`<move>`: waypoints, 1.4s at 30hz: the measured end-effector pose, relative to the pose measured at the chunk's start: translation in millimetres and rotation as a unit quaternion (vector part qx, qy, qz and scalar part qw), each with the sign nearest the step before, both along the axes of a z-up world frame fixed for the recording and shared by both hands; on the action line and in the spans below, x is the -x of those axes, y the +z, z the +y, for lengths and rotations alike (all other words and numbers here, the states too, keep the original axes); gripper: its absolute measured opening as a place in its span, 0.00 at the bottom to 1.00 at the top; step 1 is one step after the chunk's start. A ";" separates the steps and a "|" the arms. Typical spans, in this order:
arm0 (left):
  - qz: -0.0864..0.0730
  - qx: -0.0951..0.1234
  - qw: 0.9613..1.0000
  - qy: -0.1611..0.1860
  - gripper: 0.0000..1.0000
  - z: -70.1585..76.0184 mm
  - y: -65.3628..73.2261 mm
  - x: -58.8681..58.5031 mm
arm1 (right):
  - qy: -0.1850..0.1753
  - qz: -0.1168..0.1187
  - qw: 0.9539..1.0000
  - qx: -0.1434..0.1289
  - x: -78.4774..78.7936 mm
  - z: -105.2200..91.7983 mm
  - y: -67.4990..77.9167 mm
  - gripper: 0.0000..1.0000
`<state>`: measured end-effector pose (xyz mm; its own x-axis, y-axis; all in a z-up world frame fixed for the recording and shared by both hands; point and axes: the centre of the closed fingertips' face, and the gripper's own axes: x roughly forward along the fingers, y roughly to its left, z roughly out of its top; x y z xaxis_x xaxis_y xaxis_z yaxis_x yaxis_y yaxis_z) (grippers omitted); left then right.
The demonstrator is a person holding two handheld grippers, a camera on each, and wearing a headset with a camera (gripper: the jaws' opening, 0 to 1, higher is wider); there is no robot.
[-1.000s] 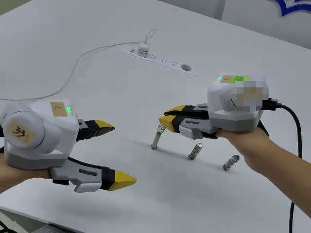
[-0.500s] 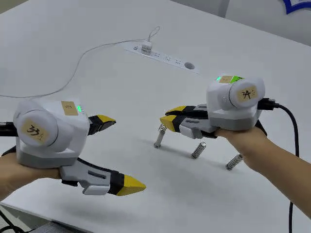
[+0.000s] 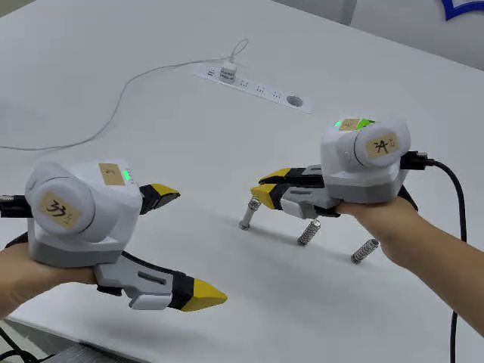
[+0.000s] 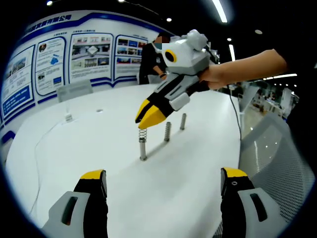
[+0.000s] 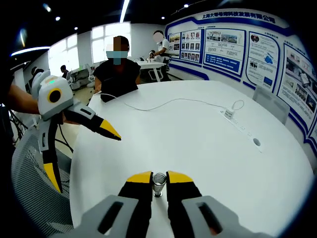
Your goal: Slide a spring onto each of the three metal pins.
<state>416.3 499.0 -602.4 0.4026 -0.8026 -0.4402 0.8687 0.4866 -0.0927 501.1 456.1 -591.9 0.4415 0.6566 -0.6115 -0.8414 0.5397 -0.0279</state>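
Note:
Three metal pins stand in a row on the white table (image 3: pixel 151 128). My right gripper (image 3: pixel 264 193) (image 5: pixel 158 179) is shut on a spring (image 3: pixel 253 203) (image 5: pixel 158 182) at the top of the leftmost pin (image 3: pixel 246 219) (image 4: pixel 142 148). The middle pin (image 3: pixel 308 232) (image 4: pixel 167 131) and the right pin (image 3: pixel 364 251) (image 4: pixel 183 121) each carry a spring along their length. My left gripper (image 3: pixel 185 246) (image 4: pixel 163 181) hovers open to the left of the pins, holding nothing.
A white power strip (image 3: pixel 253 91) with a plug and a long white cable (image 3: pixel 121 102) lies at the back. A black cable (image 3: pixel 460 219) trails from my right gripper. The table's near edge (image 3: pixel 45 333) runs under my left hand. People (image 5: pixel 116 67) sit beyond the table.
My left gripper has drifted a little to the right, towards the pins. The right gripper stays shut on the spring at the leftmost pin's top.

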 end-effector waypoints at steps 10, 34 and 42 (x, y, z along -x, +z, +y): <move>-0.003 0.001 1.000 0.004 0.99 -2.0 -3.1 2.2 | 0.000 0.016 1.000 0.014 -3.7 2.7 -18.8 0.11; -0.007 0.008 1.000 0.000 0.95 -8.6 -3.2 8.6 | 0.001 0.035 0.999 0.028 -0.4 2.0 -43.6 0.11; -0.011 0.002 1.000 -0.006 0.95 -11.4 -0.6 8.6 | 0.003 0.036 0.999 0.027 1.6 2.7 -43.4 0.15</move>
<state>407.7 487.6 -603.0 0.4023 -0.8089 -0.4288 0.8762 0.4759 -0.0757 499.6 458.8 -635.3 0.3914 0.6240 -0.6763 -0.8459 0.5333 0.0025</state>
